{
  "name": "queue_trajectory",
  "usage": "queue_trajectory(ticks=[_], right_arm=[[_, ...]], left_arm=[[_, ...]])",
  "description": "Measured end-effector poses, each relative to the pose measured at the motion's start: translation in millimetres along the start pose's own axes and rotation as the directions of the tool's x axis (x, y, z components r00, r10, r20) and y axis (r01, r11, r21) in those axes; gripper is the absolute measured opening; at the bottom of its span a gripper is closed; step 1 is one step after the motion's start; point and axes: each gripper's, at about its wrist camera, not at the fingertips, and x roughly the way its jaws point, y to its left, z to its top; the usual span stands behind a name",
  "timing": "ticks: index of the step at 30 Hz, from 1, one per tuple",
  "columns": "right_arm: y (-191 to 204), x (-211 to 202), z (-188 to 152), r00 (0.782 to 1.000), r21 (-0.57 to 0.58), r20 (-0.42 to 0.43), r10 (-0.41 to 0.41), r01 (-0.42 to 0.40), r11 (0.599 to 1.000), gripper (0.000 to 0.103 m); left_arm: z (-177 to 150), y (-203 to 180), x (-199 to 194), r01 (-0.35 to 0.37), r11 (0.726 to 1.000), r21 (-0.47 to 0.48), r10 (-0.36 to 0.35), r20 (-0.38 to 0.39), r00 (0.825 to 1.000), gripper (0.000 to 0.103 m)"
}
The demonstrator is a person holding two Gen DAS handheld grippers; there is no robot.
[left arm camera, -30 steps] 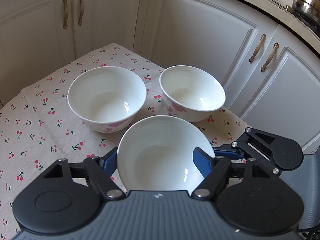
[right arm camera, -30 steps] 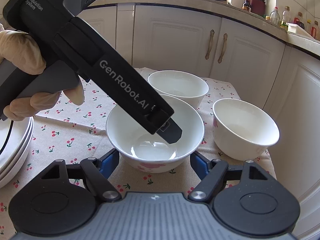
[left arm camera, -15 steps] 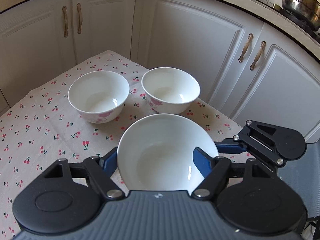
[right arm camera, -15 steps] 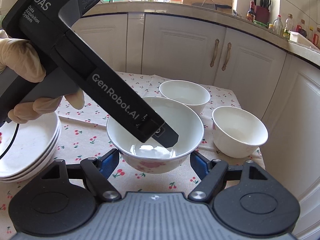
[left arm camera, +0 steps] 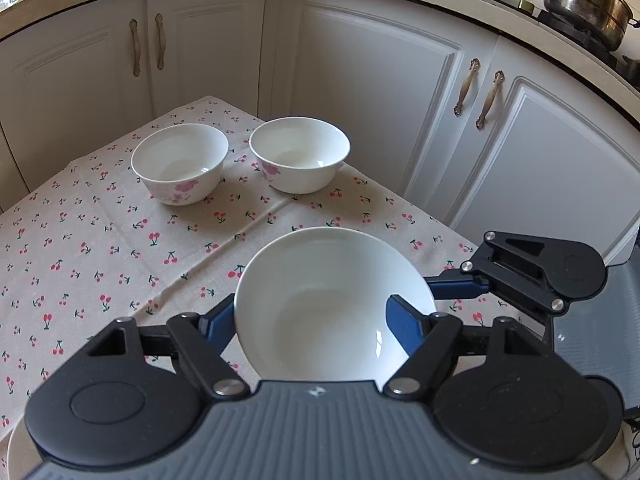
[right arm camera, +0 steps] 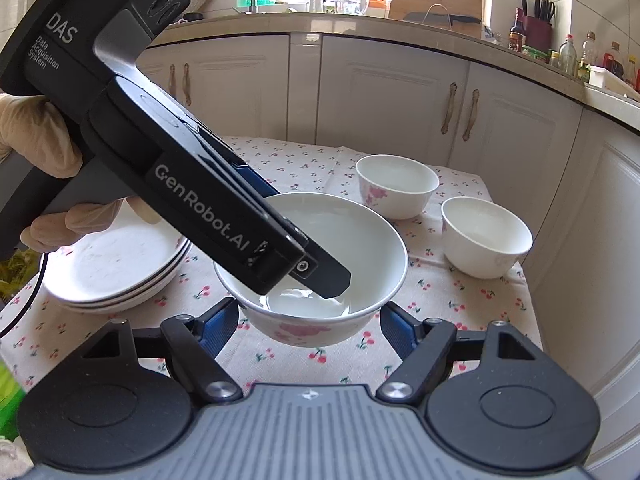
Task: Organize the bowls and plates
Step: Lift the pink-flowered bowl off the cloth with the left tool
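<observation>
Bowl (left arm camera: 334, 308) is pinched at its wall by the left gripper (left arm camera: 310, 320), lifted above the tabletop (left arm camera: 100, 248). The right gripper (right arm camera: 310, 328) stands half wide below it, holding nothing. Keep the rim level; carry it toward the two bowls (left arm camera: 180, 162) at 11 o'clock and lower slowly.

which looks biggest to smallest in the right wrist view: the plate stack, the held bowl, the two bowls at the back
1. Held bowl, though it is nearest the camera.
2. Plate stack, partly hidden by the left gripper.
3. The two back bowls look alike; no ranking between them.
</observation>
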Motion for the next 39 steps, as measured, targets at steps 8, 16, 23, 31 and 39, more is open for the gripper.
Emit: queue_trajectory(ticks=[8, 16, 23, 31, 39], right_arm=[[10, -13, -16, 1.000, -0.030, -0.018, 0.026, -0.026, 0.999, 0.082], [19, -13, -34, 0.997, -0.035, -0.052, 0.053, -0.055, 0.998, 0.082], [25, -10, -43, 0.996, -0.031, -0.070, 0.063, -0.066, 0.997, 0.082], [26, -3, -45, 0.993, -0.037, -0.094, 0.068, -0.072, 0.997, 0.082], [25, -3, -44, 0.993, -0.032, -0.086, 0.076, -0.079, 0.996, 0.082]], left_arm=[[-24, -11, -6, -0.001, 1.000, -0.029, 0.001, -0.007, 1.000, 0.077], [-47, -16, -7, 0.004, 0.999, -0.046, -0.005, -0.022, 1.000, 0.077], [-57, -17, -3, 0.003, 0.999, -0.046, -0.004, -0.023, 1.000, 0.077], [-62, -10, 3, 0.012, 0.997, -0.074, -0.015, -0.038, 0.999, 0.077], [-63, -8, 5, 0.023, 0.996, -0.085, -0.026, -0.033, 0.999, 0.079]])
